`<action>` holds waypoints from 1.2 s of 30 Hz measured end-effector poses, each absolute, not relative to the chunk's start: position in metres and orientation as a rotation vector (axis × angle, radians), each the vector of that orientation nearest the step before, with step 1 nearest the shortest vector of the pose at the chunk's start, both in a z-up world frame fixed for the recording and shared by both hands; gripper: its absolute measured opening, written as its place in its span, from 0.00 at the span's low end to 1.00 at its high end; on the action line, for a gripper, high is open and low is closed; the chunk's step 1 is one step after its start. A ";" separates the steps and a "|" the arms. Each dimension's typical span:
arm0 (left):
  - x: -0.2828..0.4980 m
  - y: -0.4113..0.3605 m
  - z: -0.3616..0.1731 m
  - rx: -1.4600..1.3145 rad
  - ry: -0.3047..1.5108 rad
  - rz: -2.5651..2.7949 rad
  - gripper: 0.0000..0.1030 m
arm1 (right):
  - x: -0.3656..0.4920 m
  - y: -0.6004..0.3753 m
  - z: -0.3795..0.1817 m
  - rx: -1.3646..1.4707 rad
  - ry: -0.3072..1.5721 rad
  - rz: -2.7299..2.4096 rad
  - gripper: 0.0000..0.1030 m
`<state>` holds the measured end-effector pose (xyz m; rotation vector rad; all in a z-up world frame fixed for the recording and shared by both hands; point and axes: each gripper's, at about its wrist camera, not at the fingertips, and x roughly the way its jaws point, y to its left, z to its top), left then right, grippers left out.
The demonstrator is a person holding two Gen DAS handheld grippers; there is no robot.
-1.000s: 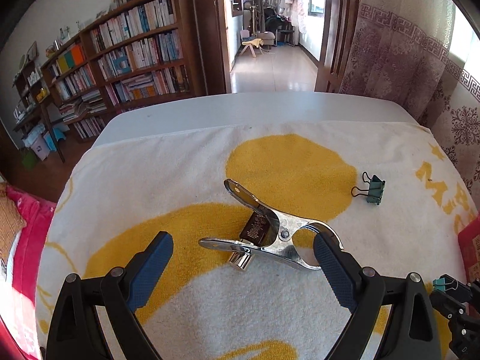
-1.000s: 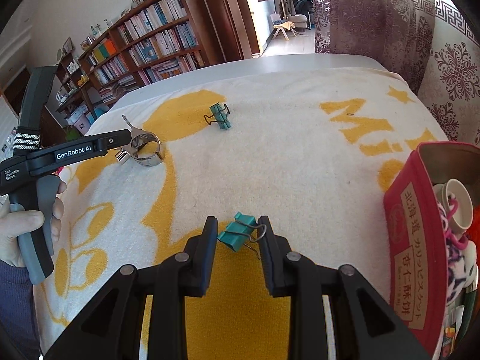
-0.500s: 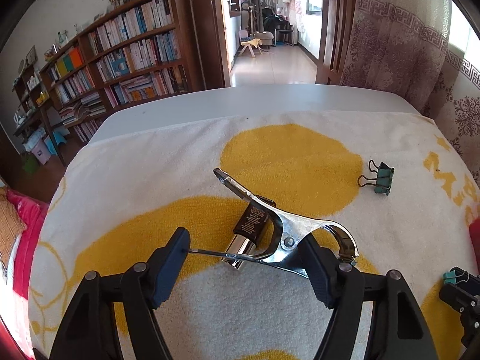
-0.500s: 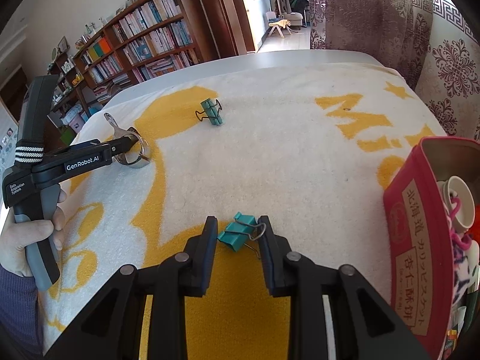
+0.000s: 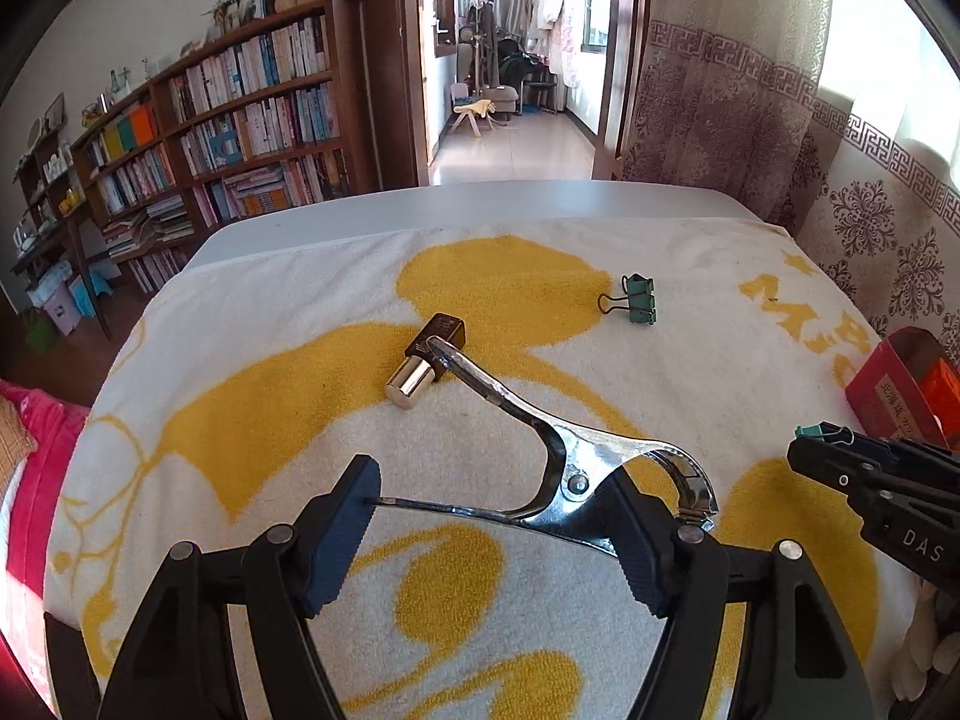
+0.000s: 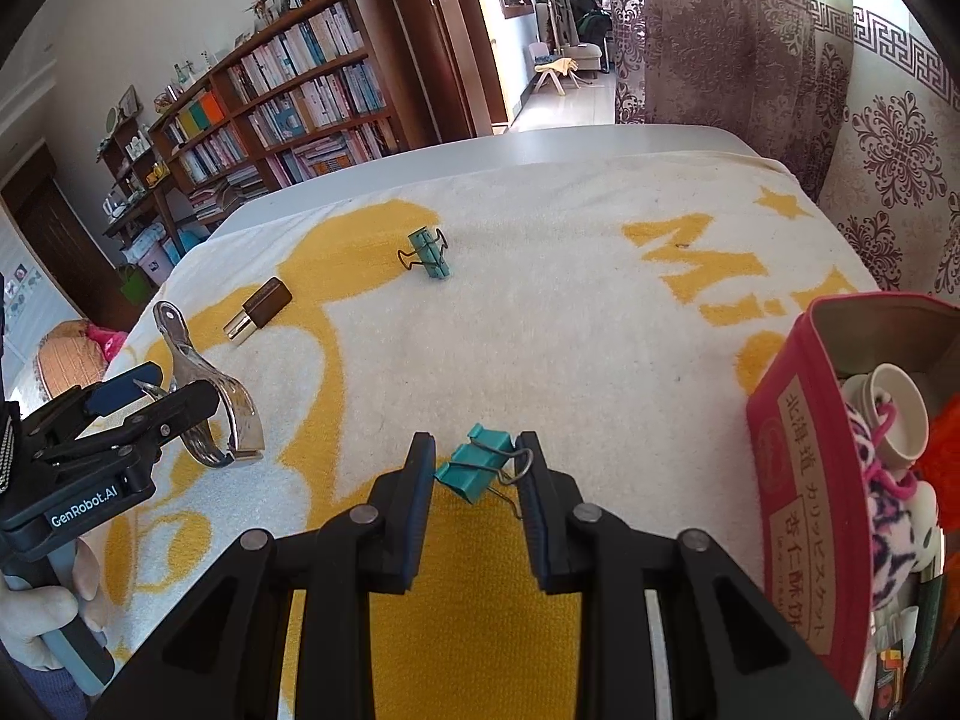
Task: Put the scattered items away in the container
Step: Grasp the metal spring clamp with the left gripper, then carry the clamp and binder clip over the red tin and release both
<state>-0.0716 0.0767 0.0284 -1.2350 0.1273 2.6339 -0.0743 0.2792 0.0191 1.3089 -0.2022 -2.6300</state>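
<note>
both tongs grip clips, left tongs (image 5: pixel 492 531) a metal clamp (image 5: pixel 576 480), right tongs (image 6: pixel 477 474) a teal clip (image 6: pixel 474 468); only the right view shows inside the tin (image 6: pixel 804 480).

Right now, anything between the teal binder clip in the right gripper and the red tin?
Nothing visible. The right gripper holds the teal binder clip; only bare yellow-and-white towel lies between it and the red rectangular tin.

Both cameras sit just behind their own grippers, close above the towel (image 5: pixel 690 276) and tilted steeply down toward the table's far edge, with the bookshelf (image 6: pixel 288 102) beyond. The left wrist view looks from the table's near left part, the right wrist view from nearer the right edge. Both take in the towel's middle, and each catches the other's gripper at its edge.
</note>
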 end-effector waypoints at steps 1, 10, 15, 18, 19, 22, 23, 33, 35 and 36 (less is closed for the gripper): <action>-0.066 0.077 0.028 -1.235 0.116 2.628 0.73 | -0.074 0.279 0.020 1.303 -0.200 -2.635 0.29; -0.034 0.085 0.026 -1.243 0.066 2.583 0.73 | -0.066 0.282 0.035 1.246 -0.246 -2.669 0.29; -0.023 0.094 0.029 -1.229 0.072 2.555 0.73 | -0.052 0.282 0.054 1.167 -0.238 -2.716 0.29; -0.017 0.102 0.033 -1.212 0.084 2.537 0.73 | -0.038 0.289 0.066 1.115 -0.241 -2.753 0.29; -0.015 0.105 0.034 -1.206 0.088 2.531 0.73 | -0.032 0.293 0.070 1.099 -0.248 -2.765 0.29; -0.012 0.114 0.037 -1.190 0.099 2.509 0.73 | -0.013 0.312 0.077 1.067 -0.285 -2.810 0.29; -0.011 0.118 0.038 -1.188 0.100 2.498 0.73 | -0.007 0.320 0.078 1.065 -0.296 -2.823 0.29; 0.000 0.158 0.049 -1.137 0.118 2.413 0.73 | 0.040 0.409 0.087 1.087 -0.372 -3.013 0.29; 0.003 0.166 0.052 -1.125 0.126 2.400 0.73 | 0.044 0.422 0.085 1.098 -0.403 -3.024 0.29; 0.004 0.170 0.053 -1.121 0.130 2.393 0.73 | 0.045 0.427 0.083 1.108 -0.424 -3.021 0.29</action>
